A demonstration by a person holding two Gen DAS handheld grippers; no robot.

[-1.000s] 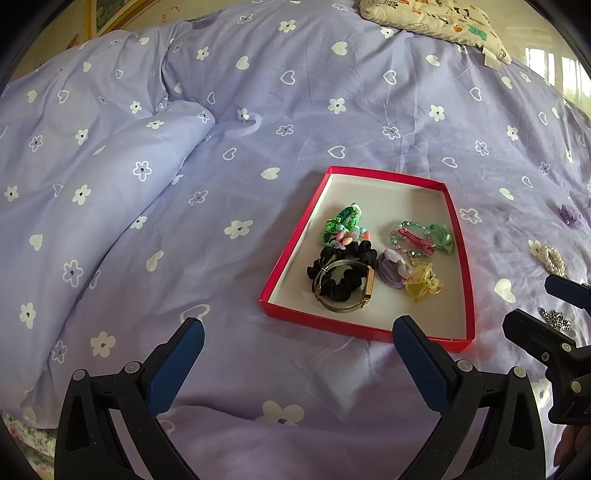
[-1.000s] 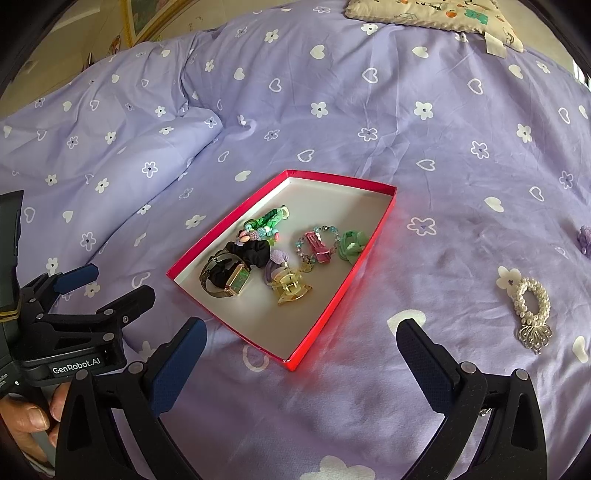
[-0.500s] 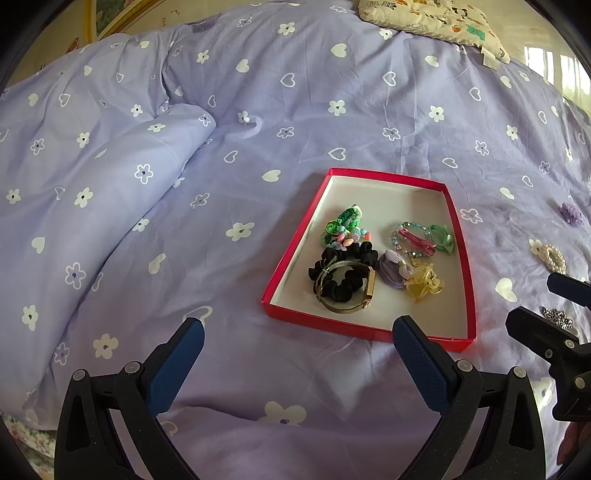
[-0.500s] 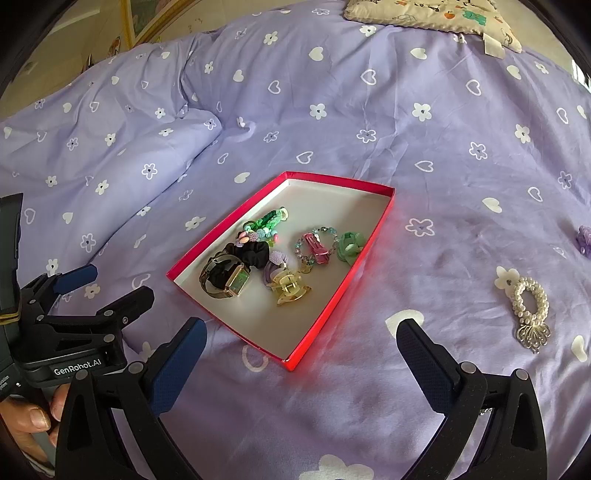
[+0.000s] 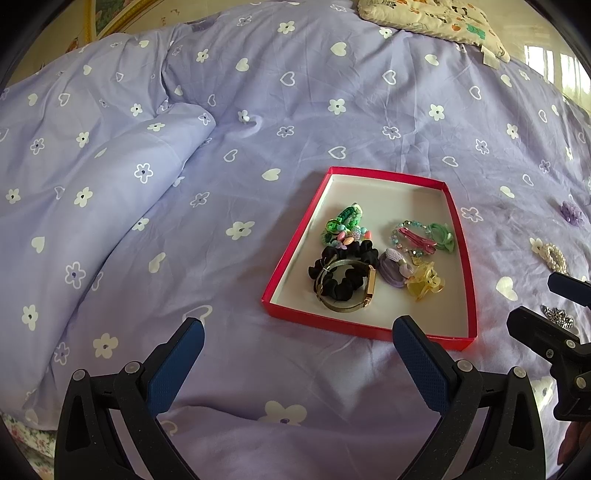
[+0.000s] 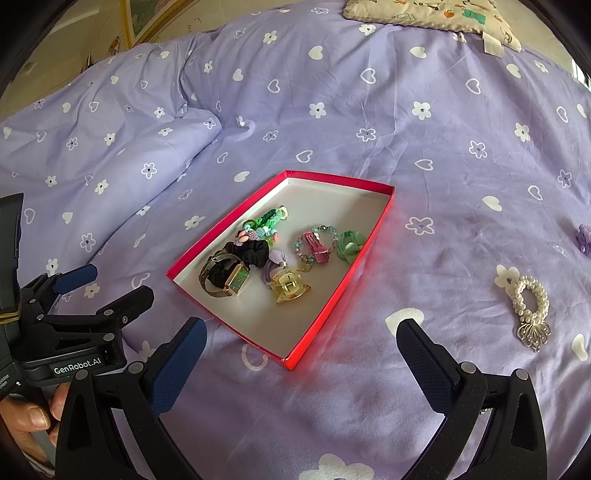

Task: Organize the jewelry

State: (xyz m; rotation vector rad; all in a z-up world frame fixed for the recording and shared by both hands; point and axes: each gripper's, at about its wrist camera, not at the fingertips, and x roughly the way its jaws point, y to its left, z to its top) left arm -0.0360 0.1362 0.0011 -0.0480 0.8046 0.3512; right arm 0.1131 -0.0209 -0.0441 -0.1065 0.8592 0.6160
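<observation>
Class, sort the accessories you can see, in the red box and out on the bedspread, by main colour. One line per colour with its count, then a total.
Green: 2
Black: 1
Gold: 1
Purple: 2
Yellow: 1
Pink: 1
Multicoloured beads: 2
White pearl: 1
Silver: 1
Total: 12

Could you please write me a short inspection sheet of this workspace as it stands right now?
Surface: purple bedspread with white hearts and flowers, rumpled at left.
Job's things: red tray holds a watch, black scrunchie, yellow claw clip and beaded bracelet; pearl bracelet and purple piece lie outside, right.
Clutter: nothing seen.
Grippers: left tongs and right tongs both open, empty.
Cables: nothing seen.
Surroundings: patterned pillow at the far edge.
</observation>
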